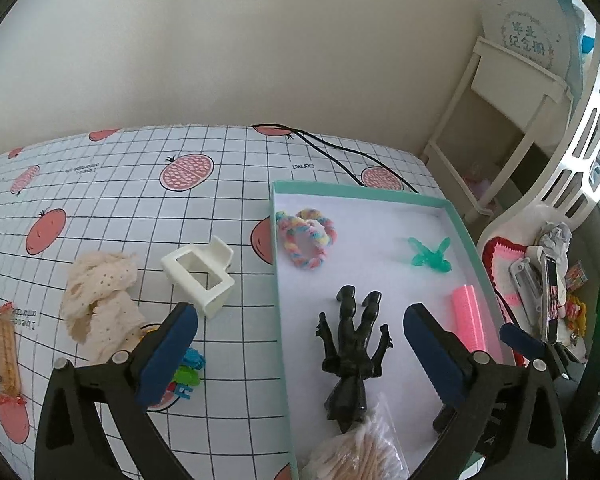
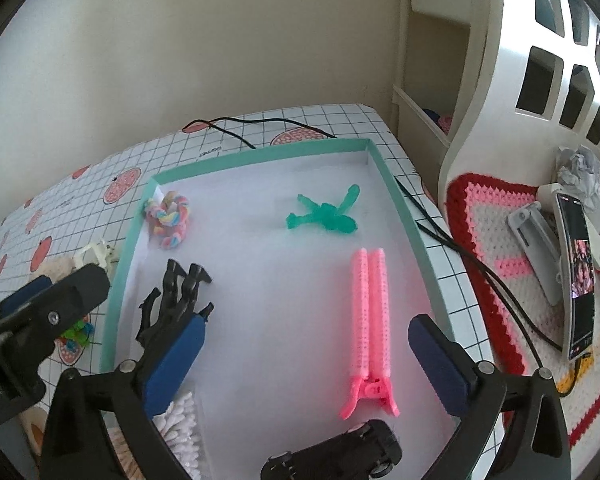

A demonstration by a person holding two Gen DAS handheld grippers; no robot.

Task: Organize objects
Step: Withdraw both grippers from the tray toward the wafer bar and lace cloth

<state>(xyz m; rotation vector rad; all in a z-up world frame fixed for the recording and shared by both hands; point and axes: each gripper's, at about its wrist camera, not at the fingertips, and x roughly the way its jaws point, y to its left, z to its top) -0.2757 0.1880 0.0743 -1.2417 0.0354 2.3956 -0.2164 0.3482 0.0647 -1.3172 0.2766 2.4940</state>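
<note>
Both my grippers hang with jaws apart, holding nothing. Left gripper (image 1: 300,344) hovers over the tray's (image 1: 278,248) left rim, black figurine (image 1: 352,344) lying inside between its fingers. Right gripper (image 2: 306,360) sits over the tray interior near the pink clip (image 2: 368,320). Still out on the tabletop (image 1: 120,184): white clip (image 1: 200,276), cream lace cloth (image 1: 100,292), small colourful clips (image 1: 188,368). Next, I'd guess, swing left to the white clip, straddle its narrow body, close squarely so it doesn't skid on the slick cloth.
</note>
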